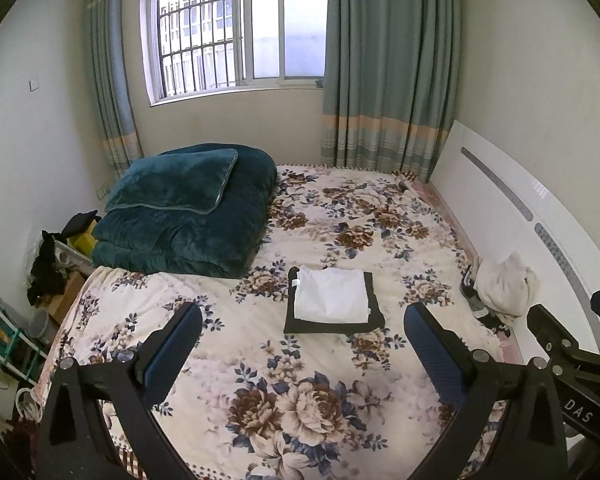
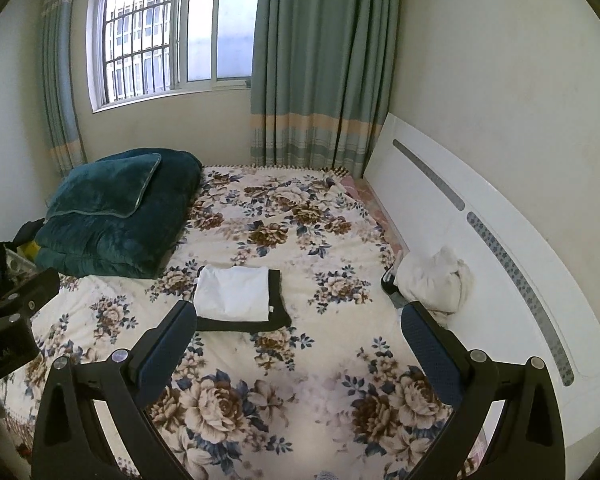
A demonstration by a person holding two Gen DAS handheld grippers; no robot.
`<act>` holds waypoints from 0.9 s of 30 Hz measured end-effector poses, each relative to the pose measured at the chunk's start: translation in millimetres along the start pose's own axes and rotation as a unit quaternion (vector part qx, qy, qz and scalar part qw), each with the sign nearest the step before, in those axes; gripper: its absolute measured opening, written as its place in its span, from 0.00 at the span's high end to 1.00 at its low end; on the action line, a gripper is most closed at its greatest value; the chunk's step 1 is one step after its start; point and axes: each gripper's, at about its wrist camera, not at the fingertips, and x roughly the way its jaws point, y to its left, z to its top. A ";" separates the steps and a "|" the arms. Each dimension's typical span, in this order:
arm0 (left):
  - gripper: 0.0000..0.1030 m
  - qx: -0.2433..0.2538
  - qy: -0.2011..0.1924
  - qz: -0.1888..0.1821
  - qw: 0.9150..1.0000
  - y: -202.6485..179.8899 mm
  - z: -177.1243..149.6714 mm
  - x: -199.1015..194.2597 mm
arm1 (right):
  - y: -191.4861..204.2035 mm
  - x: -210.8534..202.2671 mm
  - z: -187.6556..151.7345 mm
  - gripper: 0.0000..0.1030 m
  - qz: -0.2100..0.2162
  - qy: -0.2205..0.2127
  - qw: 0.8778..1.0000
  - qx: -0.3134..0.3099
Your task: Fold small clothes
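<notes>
A folded white garment lies on top of a folded black garment in the middle of the floral bed; both show in the right wrist view too, the white garment on the black garment. A crumpled cream garment lies at the bed's right edge by the headboard, also seen in the right wrist view. My left gripper is open and empty, held above the bed in front of the stack. My right gripper is open and empty, to the right of the left one.
A folded teal quilt with a pillow fills the bed's far left corner. The white headboard runs along the right side. Boxes and dark clutter stand on the floor at the left. A window and curtains are behind the bed.
</notes>
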 end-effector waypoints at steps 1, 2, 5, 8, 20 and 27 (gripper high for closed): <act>0.00 0.000 0.000 0.000 1.000 -0.1 -1.1 -0.7 | -0.6 -1.2 -0.5 0.00 0.000 -0.001 1.000 0.001; 0.00 0.000 0.000 0.001 1.000 0.0 -1.1 -0.6 | -0.3 -0.7 0.0 0.00 0.001 -0.001 1.000 0.000; 0.00 0.000 0.000 0.003 1.000 -0.1 -2.7 -1.3 | -1.1 -2.2 0.1 0.00 0.003 -0.003 1.000 -0.001; 0.00 0.000 -0.001 0.005 1.000 -1.2 -3.7 -3.2 | -1.3 -3.1 1.2 0.00 0.003 -0.005 1.000 -0.002; 0.00 0.004 -0.004 0.007 1.000 -5.3 -6.0 -3.6 | -1.3 -8.9 6.0 0.00 0.007 -0.012 1.000 -0.003; 0.00 0.005 -0.011 0.008 1.000 -12.2 -9.0 -7.7 | -0.8 -15.4 7.1 0.00 0.009 -0.017 1.000 -0.002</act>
